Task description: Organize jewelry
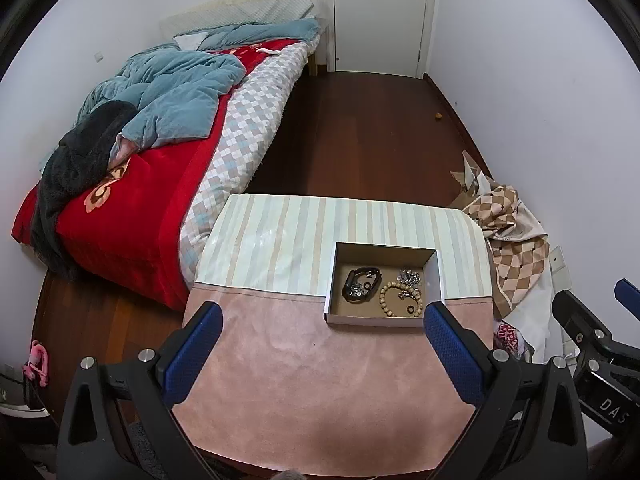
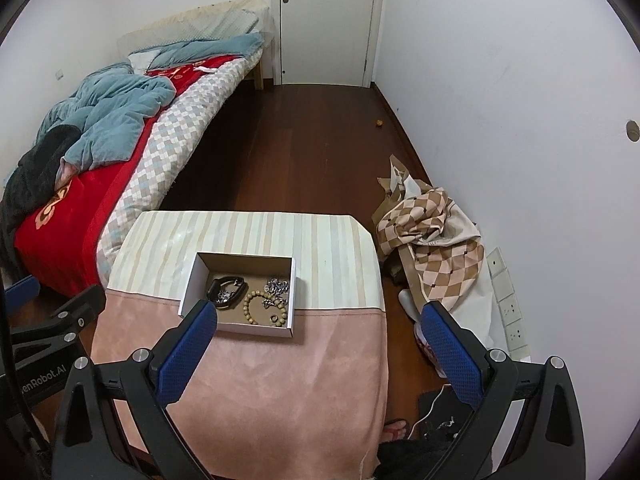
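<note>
A shallow cardboard box point(image 1: 437, 276) point(image 2: 193, 280) sits on the cloth-covered table point(image 1: 304, 360) point(image 2: 280, 380). Inside lie a black band bracelet point(image 1: 362, 283) point(image 2: 226, 289), a wooden bead bracelet point(image 1: 400, 300) point(image 2: 266, 308), silver chain jewelry point(image 1: 409, 278) point(image 2: 278, 286) and a small dark ring point(image 1: 409, 311) point(image 2: 274, 318). My left gripper point(image 1: 323, 354) is open and empty, above the pink cloth just short of the box. My right gripper point(image 2: 322, 354) is open and empty, over the table's right edge, to the right of the box. Each gripper shows at the edge of the other's view.
A bed point(image 1: 160, 168) point(image 2: 100, 152) with red, blue and checked bedding stands left of the table. A heap of checked cloth and paper point(image 1: 512, 236) point(image 2: 432, 240) lies on the wooden floor at the right wall. A closed white door point(image 1: 380, 12) point(image 2: 328, 20) is at the far end.
</note>
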The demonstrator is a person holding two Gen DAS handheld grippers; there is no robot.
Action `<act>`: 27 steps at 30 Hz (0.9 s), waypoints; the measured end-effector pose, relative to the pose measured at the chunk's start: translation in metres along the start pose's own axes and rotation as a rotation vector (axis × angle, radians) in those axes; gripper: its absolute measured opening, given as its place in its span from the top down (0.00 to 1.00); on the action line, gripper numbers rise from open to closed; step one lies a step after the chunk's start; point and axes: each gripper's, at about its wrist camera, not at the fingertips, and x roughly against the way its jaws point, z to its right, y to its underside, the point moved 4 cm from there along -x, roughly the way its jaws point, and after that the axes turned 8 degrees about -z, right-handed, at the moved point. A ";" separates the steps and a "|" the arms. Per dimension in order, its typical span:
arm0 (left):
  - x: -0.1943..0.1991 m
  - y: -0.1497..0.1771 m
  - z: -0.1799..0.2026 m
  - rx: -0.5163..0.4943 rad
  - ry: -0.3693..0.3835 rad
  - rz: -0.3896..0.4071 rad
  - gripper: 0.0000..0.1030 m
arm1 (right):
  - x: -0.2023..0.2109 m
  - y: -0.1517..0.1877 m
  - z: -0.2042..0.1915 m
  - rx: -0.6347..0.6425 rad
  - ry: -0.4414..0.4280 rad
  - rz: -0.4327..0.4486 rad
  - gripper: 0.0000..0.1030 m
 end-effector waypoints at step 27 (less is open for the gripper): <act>0.003 0.006 -0.006 0.002 -0.027 0.013 0.00 | -0.001 0.003 0.000 0.002 -0.004 -0.008 0.00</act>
